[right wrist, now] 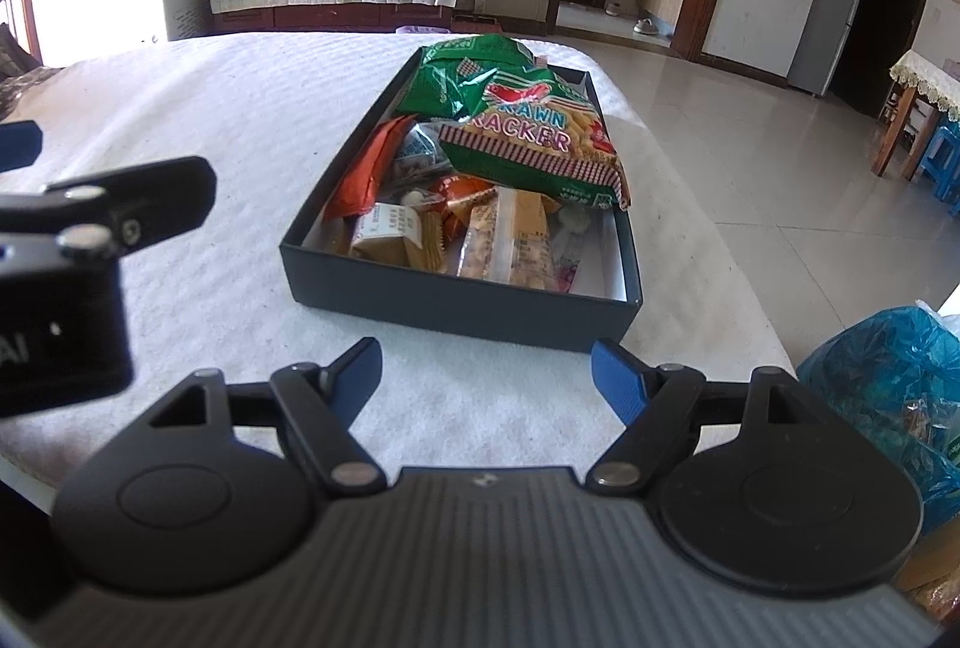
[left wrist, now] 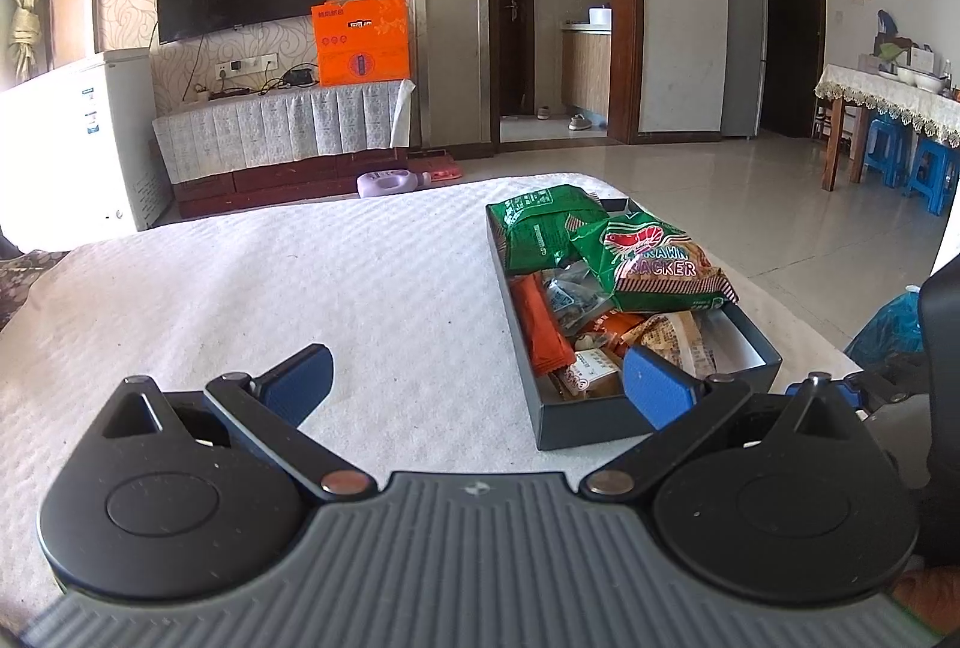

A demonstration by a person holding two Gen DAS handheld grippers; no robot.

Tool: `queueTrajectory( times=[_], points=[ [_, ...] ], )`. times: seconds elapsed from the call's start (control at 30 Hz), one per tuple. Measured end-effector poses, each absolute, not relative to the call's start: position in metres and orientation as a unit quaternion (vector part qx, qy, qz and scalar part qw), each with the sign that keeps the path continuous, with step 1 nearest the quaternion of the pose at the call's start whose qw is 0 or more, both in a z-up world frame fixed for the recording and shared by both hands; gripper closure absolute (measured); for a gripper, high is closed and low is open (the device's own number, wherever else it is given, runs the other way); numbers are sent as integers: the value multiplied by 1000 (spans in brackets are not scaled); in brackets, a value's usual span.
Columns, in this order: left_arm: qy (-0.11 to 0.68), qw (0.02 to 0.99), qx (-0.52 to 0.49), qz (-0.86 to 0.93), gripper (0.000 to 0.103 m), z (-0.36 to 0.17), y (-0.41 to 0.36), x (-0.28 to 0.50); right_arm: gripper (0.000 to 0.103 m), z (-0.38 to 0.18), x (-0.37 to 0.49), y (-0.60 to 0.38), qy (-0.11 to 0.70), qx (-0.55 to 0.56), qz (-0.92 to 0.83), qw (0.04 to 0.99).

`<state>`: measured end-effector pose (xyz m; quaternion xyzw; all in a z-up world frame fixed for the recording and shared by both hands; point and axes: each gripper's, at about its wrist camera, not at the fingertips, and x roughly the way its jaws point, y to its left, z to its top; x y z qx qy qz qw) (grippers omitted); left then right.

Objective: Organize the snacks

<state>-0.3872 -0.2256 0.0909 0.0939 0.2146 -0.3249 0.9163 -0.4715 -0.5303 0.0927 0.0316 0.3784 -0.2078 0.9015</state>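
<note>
- Snacks fill a shallow dark box that sits on a table under a white textured cloth, toward the cloth's right side, with tiled floor beyond.
- Two green bags are piled at the far end of the box; the upper one, a prawn cracker bag, is tilted and its corner hangs over the right wall.
- Nearer in the box lie an orange packet, a tan wrapped bar and several small wrapped sweets, jumbled together (no clear order yet).
- Left gripper hangs over the cloth beside the near left corner of the box, fingers spread wide and holding nothing.
- Right gripper hovers just before the near wall of the box, also spread wide and empty.
- A blue plastic bag sits off the table's right edge, apparently with more packets inside.
- Risks, as a judgement: the overhanging cracker bag could slide onto the floor if nudged; the light box might skid on the cloth if a finger pushes its wall; slippery wrappers may squirt out of a pinch, and a hard squeeze could crush crackers.
</note>
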Motion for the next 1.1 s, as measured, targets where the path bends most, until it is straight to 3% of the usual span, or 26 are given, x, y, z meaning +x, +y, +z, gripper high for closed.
queueTrajectory(
  times=[1.1],
  points=[
    [228, 907, 108, -337, 0, 84, -229, -393, 24, 92, -478, -532, 384, 40, -203, 900]
  ],
)
